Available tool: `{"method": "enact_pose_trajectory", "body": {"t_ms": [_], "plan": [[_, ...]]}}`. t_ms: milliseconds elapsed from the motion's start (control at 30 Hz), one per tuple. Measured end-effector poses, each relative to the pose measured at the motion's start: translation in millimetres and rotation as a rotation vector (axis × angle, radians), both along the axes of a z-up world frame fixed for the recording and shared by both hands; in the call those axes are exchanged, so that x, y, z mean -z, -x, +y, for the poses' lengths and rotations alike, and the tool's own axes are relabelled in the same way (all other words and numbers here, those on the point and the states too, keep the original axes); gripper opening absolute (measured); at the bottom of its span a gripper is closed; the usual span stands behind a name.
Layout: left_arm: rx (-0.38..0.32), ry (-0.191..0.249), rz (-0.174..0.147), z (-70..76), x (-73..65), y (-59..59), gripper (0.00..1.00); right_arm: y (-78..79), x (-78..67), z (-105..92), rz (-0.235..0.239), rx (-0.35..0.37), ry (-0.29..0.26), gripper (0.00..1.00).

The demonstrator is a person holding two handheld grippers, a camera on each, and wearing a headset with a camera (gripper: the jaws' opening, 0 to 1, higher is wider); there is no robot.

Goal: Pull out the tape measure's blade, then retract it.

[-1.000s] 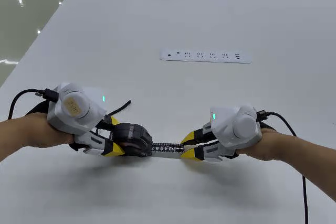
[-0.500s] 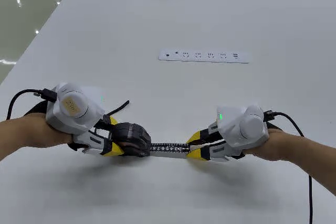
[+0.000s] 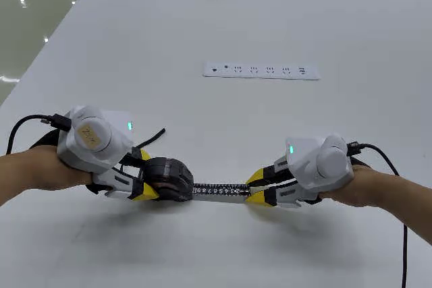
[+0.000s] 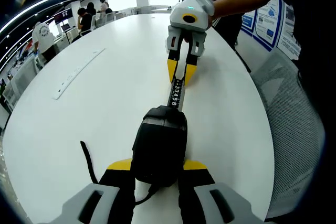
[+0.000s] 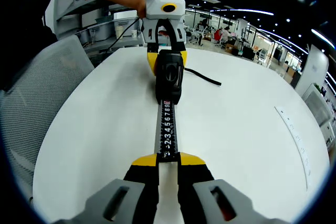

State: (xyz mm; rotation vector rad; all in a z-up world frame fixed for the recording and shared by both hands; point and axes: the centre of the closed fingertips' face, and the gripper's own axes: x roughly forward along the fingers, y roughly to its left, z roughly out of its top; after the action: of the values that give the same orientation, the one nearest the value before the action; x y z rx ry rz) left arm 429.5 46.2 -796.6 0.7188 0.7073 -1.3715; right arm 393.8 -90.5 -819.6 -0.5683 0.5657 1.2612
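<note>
The black tape measure (image 3: 169, 179) sits low at the white table (image 3: 202, 25), its numbered blade (image 3: 219, 190) partly extended and straight.

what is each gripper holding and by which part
The left gripper holds the tape measure by its black case; the right gripper pinches the blade at its free end.
</note>
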Motion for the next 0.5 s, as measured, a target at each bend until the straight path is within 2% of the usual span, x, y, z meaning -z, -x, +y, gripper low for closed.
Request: {"method": "enact_pose_trajectory", "body": {"t_ms": [500], "plan": [[-0.001, 0.001, -0.002, 0.0, -0.6, 0.3, 0.28, 2.5, -0.6, -10.0, 0.002, 0.003, 0.003, 0.10]]}}
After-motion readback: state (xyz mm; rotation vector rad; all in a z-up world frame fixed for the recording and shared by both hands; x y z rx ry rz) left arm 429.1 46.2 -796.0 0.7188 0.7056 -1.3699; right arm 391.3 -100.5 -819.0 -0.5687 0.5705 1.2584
